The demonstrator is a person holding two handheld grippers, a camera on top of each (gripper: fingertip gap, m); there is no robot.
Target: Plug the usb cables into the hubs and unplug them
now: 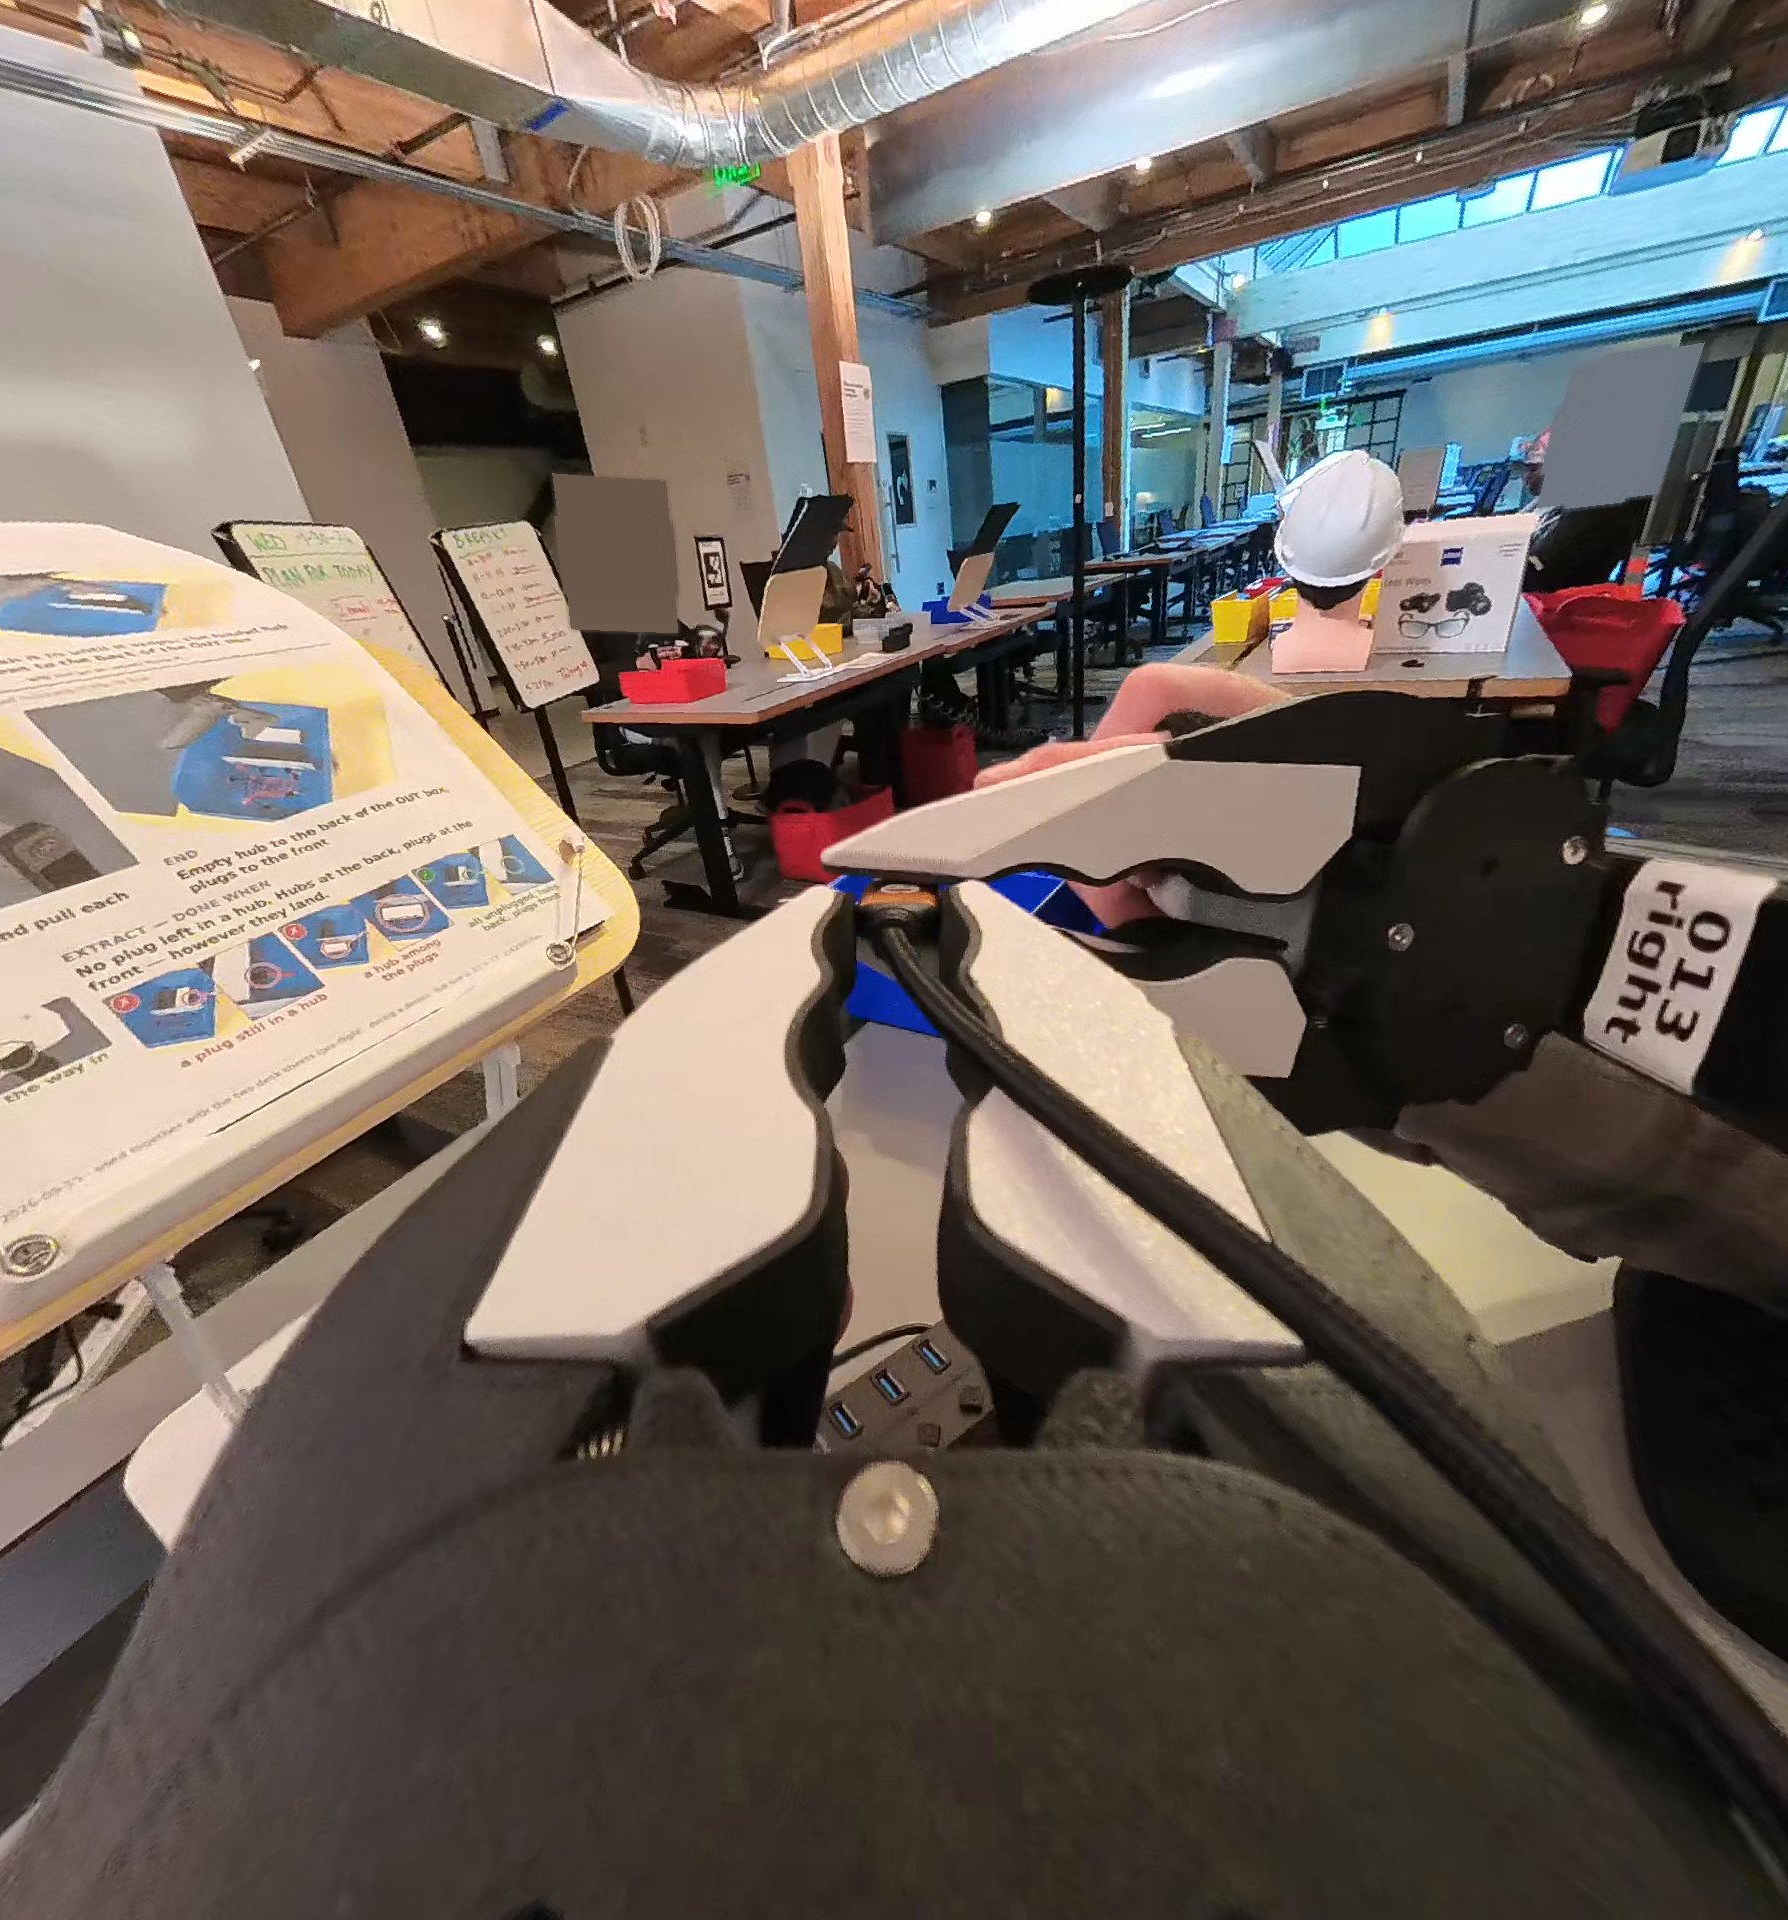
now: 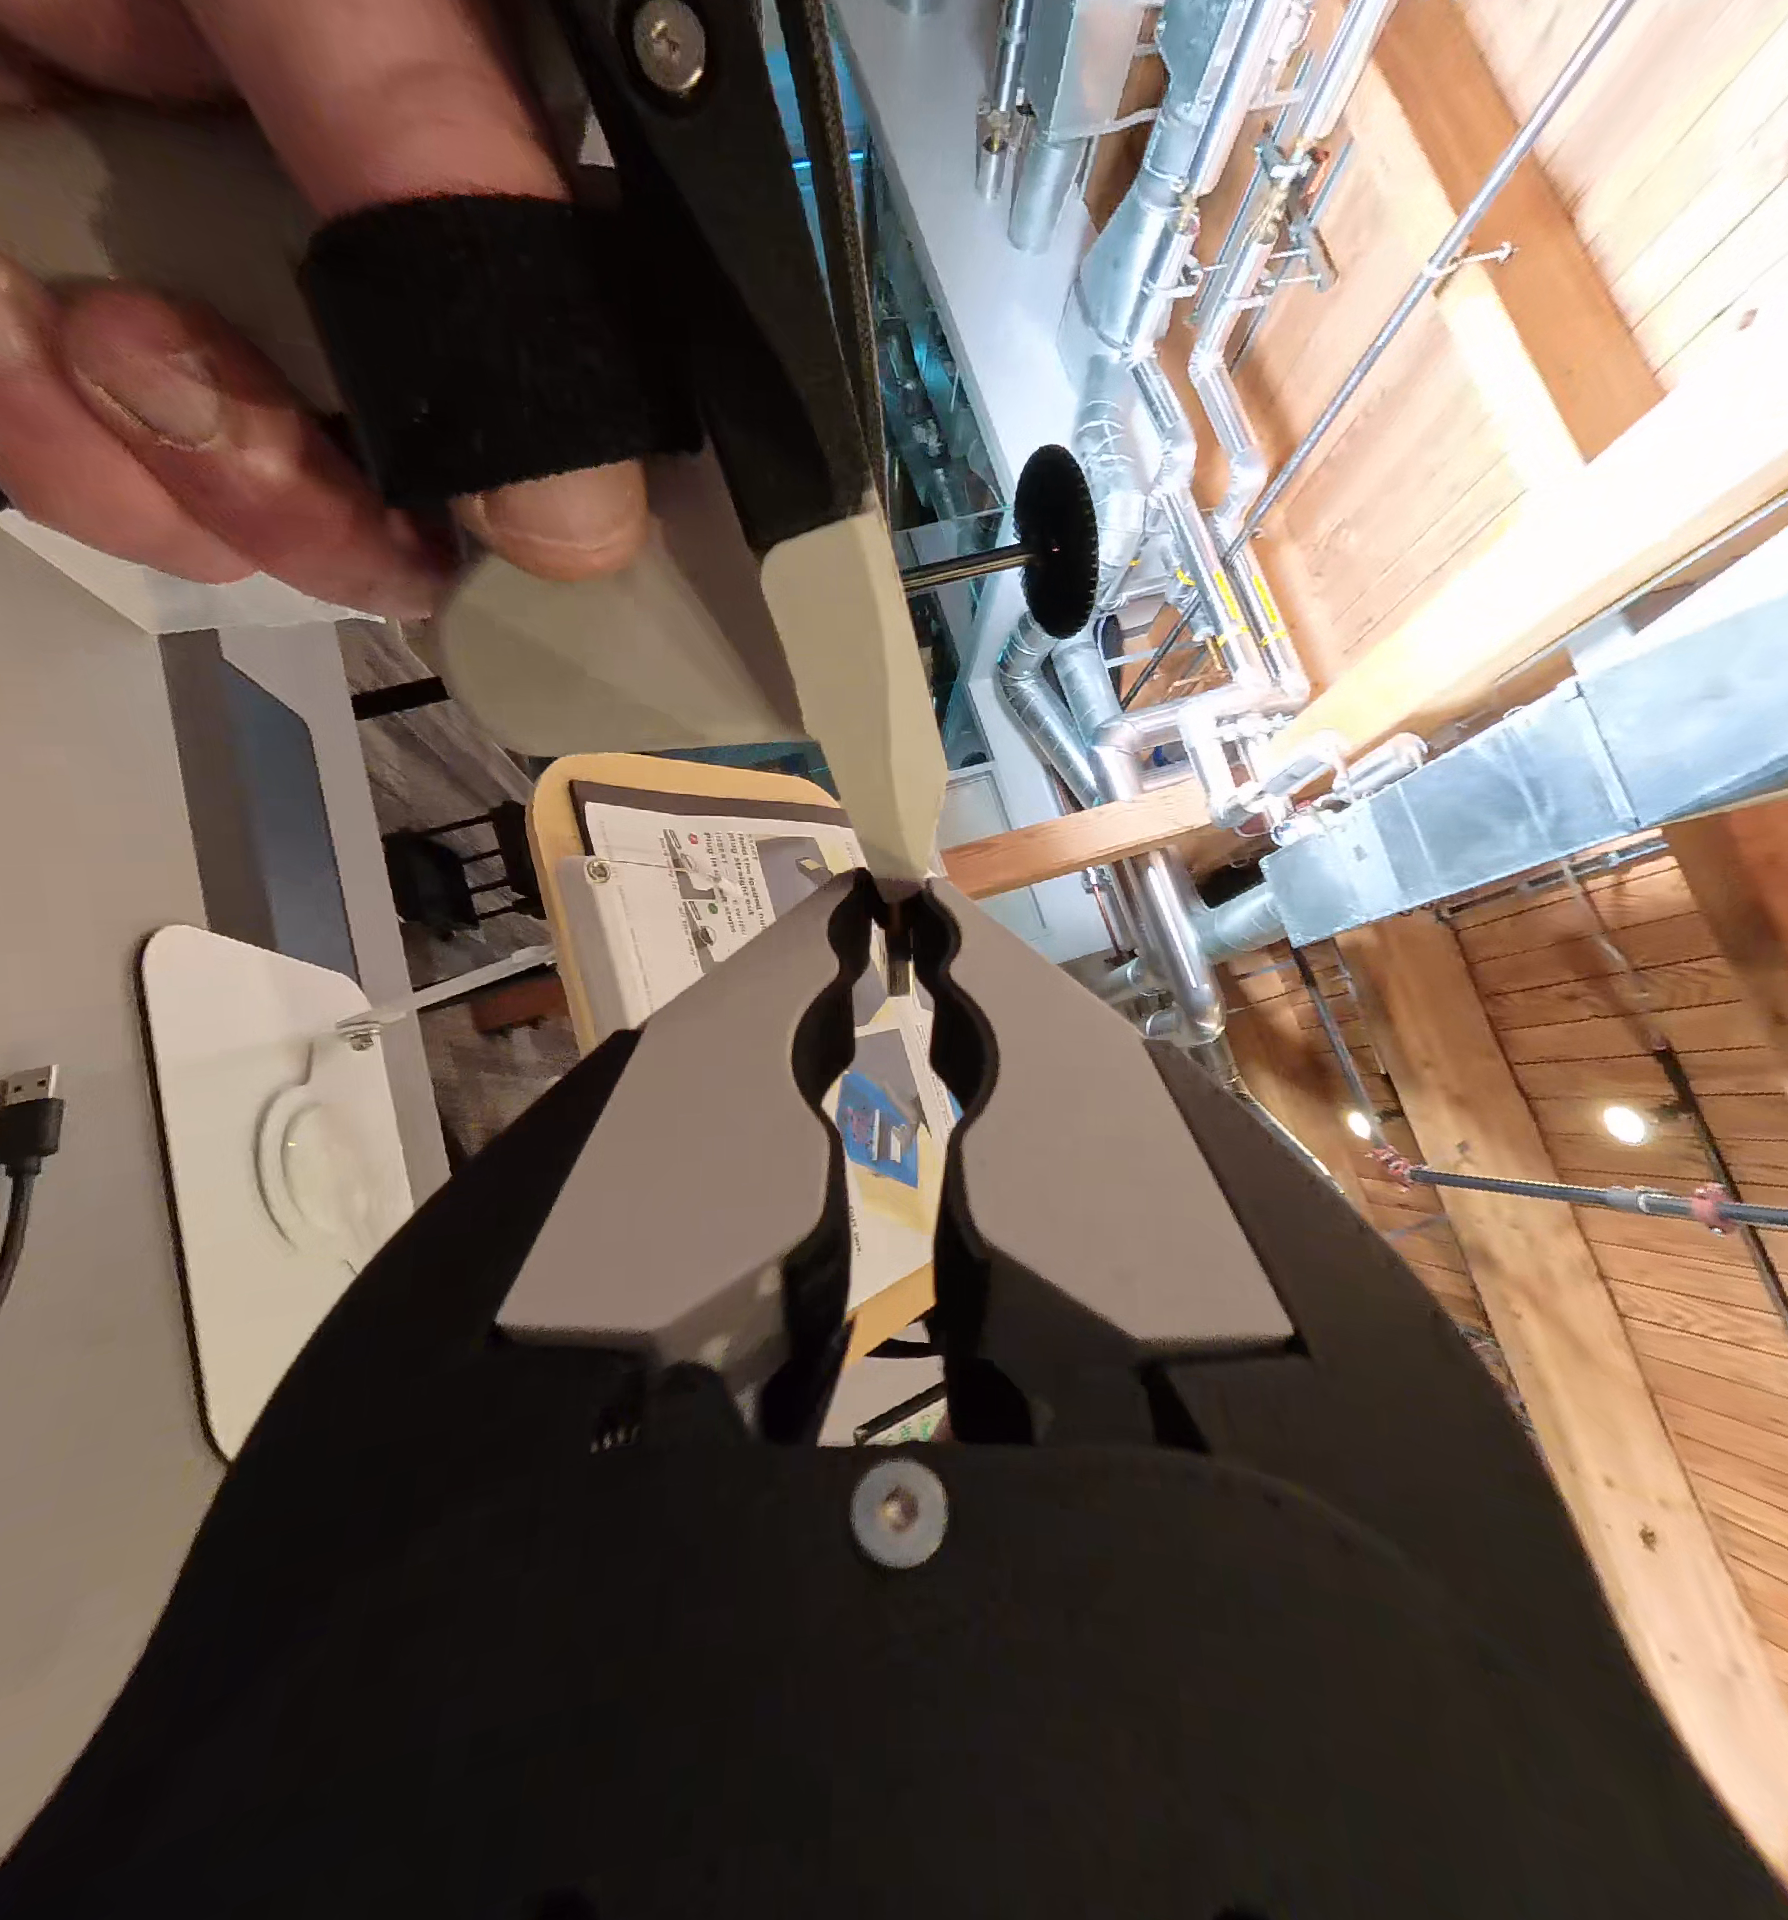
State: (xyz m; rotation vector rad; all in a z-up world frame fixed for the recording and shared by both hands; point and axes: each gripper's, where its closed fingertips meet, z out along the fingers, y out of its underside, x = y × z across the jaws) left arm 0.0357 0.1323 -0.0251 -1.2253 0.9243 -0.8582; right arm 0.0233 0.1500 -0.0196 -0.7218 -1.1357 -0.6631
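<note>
Left wrist view has the left gripper (image 1: 898, 902) clamped on an orange-collared USB plug (image 1: 898, 900), its black cable (image 1: 1129, 1132) trailing back over the right finger. The right gripper (image 1: 848, 858) crosses in from the right, its tips meeting the plug and blocking the blue bin (image 1: 1025, 896) behind. Below, between the fingers, a black hub (image 1: 905, 1387) shows blue ports. An instruction board (image 1: 246, 862) stands left. Right wrist view shows the right gripper (image 2: 898, 940) narrowed around the plug's metal end (image 2: 898, 961); a second, loose USB plug (image 2: 28, 1117) lies on the table (image 2: 48, 790).
</note>
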